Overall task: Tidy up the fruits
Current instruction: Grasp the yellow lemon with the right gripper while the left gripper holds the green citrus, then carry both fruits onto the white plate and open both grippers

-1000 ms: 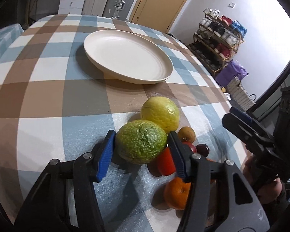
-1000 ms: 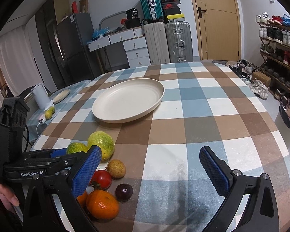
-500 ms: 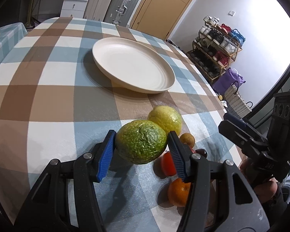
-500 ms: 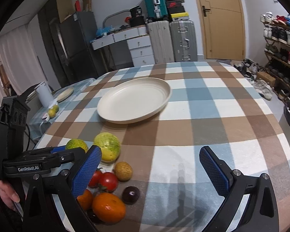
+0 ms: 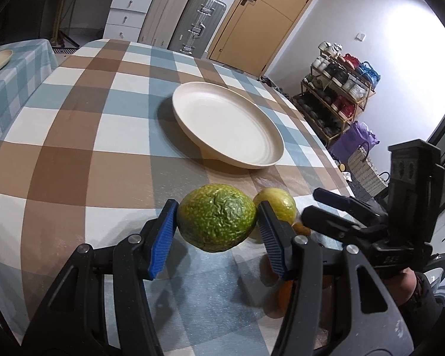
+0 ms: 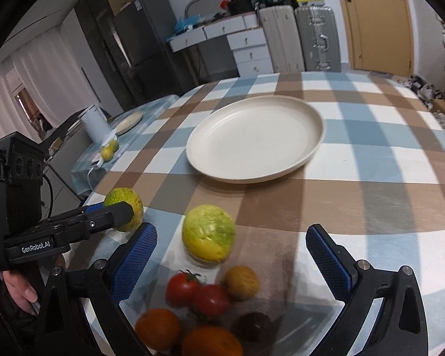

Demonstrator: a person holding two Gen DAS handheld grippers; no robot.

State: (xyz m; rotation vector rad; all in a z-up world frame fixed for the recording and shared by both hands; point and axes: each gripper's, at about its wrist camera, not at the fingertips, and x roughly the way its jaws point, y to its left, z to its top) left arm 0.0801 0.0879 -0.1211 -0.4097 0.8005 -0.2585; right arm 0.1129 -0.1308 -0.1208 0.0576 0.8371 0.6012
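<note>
Your left gripper point(image 5: 216, 228) is clamped on a wrinkled green fruit point(image 5: 216, 218): both blue pads point(image 5: 163, 237) press against its sides, and the fruit hangs clear of the checked tablecloth point(image 5: 89, 154), with its shadow on the cloth beneath. In the right wrist view the same fruit shows at the left edge, partly hidden behind the black finger of that gripper.

Your right gripper point(image 6: 231, 255) stands wide open, nothing between its pads. It points down over the fruit pile at the near edge of the table. A yellow-green fruit point(image 6: 209, 233) lies just beyond the gap between its fingers, resting on the cloth and touched by neither pad.

Nearer the camera, and blurred, the pile consists of:
- two red tomatoes point(image 6: 195, 293), touching each other;
- a small yellow-brown fruit point(image 6: 241, 279) just beside them;
- two oranges point(image 6: 158, 327) at the lower edge;
- a dark round fruit point(image 6: 253, 326) (kind cannot be told).

The cream plate point(image 6: 311, 145) sits farther back near the middle of the table, well apart from the pile, with no fruit in it. In the left wrist view the plate point(image 5: 270, 160) lies beyond the held fruit, slightly to its right.

A hand point(image 6: 20, 292) grips the left gripper's handle at the left edge of the right wrist view.
</note>
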